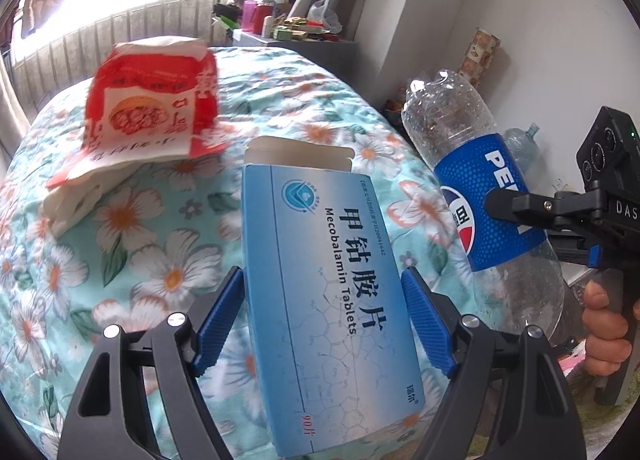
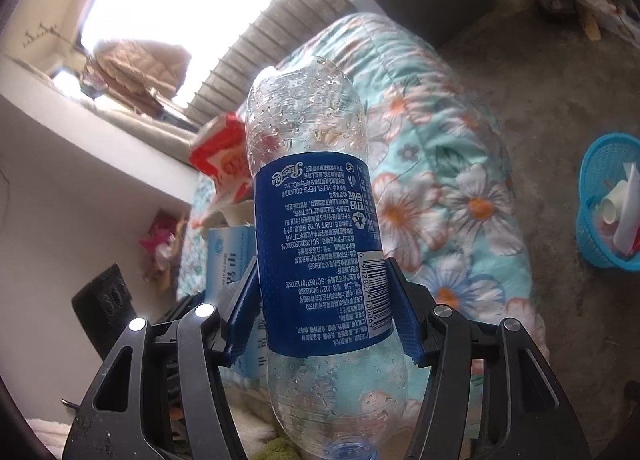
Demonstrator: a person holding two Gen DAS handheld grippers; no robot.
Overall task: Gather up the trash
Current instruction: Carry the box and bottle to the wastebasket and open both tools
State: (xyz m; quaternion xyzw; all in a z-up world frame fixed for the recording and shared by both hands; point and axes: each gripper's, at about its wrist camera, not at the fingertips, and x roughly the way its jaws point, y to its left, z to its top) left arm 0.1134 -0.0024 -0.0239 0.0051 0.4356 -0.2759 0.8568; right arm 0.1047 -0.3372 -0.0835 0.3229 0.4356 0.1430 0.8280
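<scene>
Left tool: clamped across the width of a blue tablet box, blue pads on both long edges. Box held clear above the bed; long axis runs away from the tool, opened flap end farthest out, printed face up.

Right tool: clamped on the labelled middle of an empty clear cola bottle. Bottle held above the bed; long axis in line with the tool's fingers, base pointing away, capped neck back toward the handle. A hand grips the handle, seen from the left wrist view.

Remaining on bed: one red-and-white paper food bag, crumpled, lying on the flowered quilt, well apart from both tools.

Receptacle: blue mesh basket on the floor beside the bed, already holding paper scraps.

Progress, as judged: two items picked up, neither yet deposited; the paper bag untouched. Left to do: carry both to the basket, release, return for the bag.
</scene>
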